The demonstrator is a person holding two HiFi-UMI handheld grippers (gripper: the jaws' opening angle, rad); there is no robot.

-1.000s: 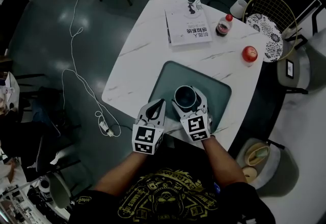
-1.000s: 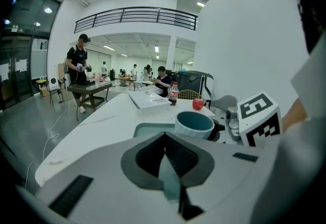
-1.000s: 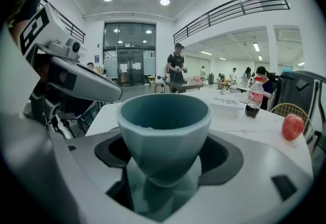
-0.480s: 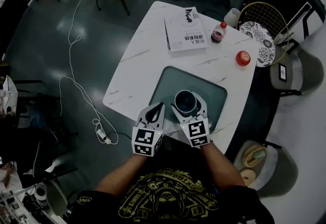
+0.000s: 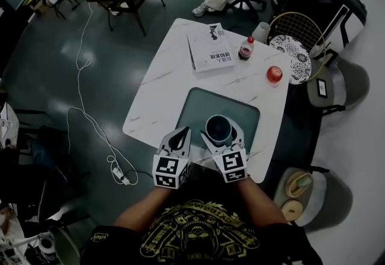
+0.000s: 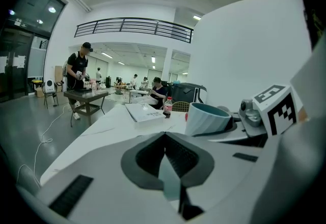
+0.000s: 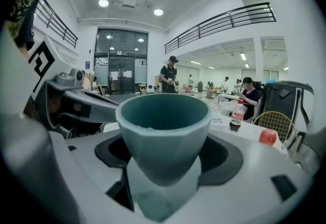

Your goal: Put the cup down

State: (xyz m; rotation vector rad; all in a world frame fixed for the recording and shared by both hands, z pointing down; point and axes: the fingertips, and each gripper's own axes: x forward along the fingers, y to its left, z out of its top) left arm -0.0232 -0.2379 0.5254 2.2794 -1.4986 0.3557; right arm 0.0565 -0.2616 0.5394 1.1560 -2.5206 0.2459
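Observation:
A teal cup (image 5: 218,128) stands upright between the fingers of my right gripper (image 5: 219,129), which is shut on its lower body. It is over the near part of a grey-green mat (image 5: 198,106) on the white marble table (image 5: 161,86). Whether its base touches the mat I cannot tell. In the right gripper view the cup (image 7: 163,126) fills the middle, held by my right gripper (image 7: 163,172). My left gripper (image 5: 181,134) is just left of it, shut and empty, its tips over the mat's near left edge. From the left gripper view my left gripper (image 6: 165,164) has the cup (image 6: 206,118) at its right.
At the table's far side lie a white book (image 5: 210,50), a dark drink bottle with a red cap (image 5: 245,48), a red apple (image 5: 274,74) and a pale glass (image 5: 260,32). A wire chair (image 5: 295,47) and a stool (image 5: 298,188) stand to the right. A white cable (image 5: 90,113) runs over the floor at left.
The head view has pulled back and tilted, showing more of the room. The cup stays in my right gripper over the mat's near part, and the left gripper keeps its place beside it.

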